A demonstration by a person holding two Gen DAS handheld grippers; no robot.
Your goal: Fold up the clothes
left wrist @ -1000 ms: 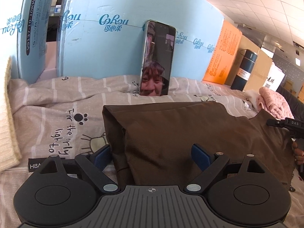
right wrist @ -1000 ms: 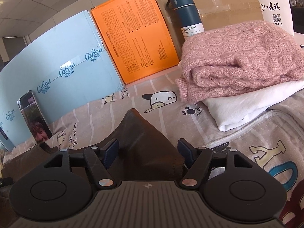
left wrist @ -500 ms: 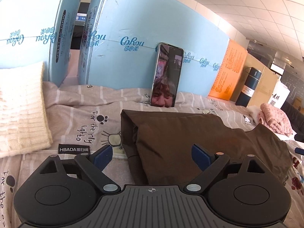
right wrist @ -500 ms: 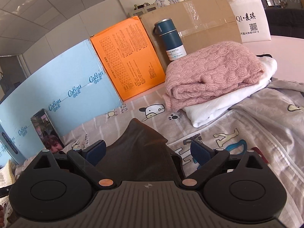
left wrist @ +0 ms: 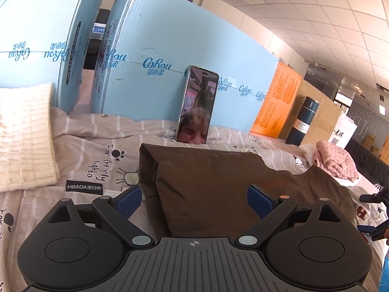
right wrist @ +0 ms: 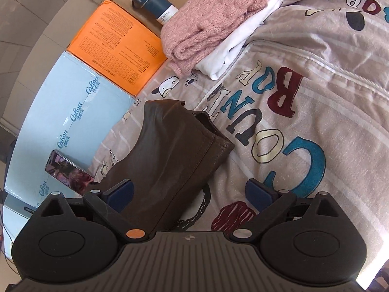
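left gripper (left wrist: 194,200) jaws spread wide, blue pads (left wrist: 128,200) either side of the near edge of the brown garment (left wrist: 218,185), not pinching it. garment lies folded on the bed cover (left wrist: 97,150), a rolled hem at its 9 o'clock side, body running out toward 3 o'clock.

right gripper (right wrist: 189,194) also wide open, holding nothing. in its view, garment (right wrist: 170,150) sits at 11 o'clock from the gripper; left pad (right wrist: 119,193) overlaps the fabric edge, right pad (right wrist: 260,194) is over bare cover (right wrist: 304,97) with printed letters. can't tell if the left pad touches cloth.

other stuff:
- phone (left wrist: 198,107) upright, leaning on the light blue box (left wrist: 170,56), just past the garment at 12 o'clock, screen lit.
- second light blue box (left wrist: 43,39) at 10 o'clock.
- cream knit (left wrist: 24,136) folded at 9 o'clock, well apart from the garment.
- orange box (right wrist: 114,46) next to the blue one, cardboard box (left wrist: 316,114) beyond it.
- dark blue bottle (right wrist: 155,2) against the cardboard.
- pink sweater (right wrist: 209,17) stacked on a white garment (right wrist: 235,46), at 1 o'clock in right view, near the bottle.
- white bag (left wrist: 342,131) far at 3 o'clock in left view.
- right gripper tip visible at the 3 o'clock edge of left view.
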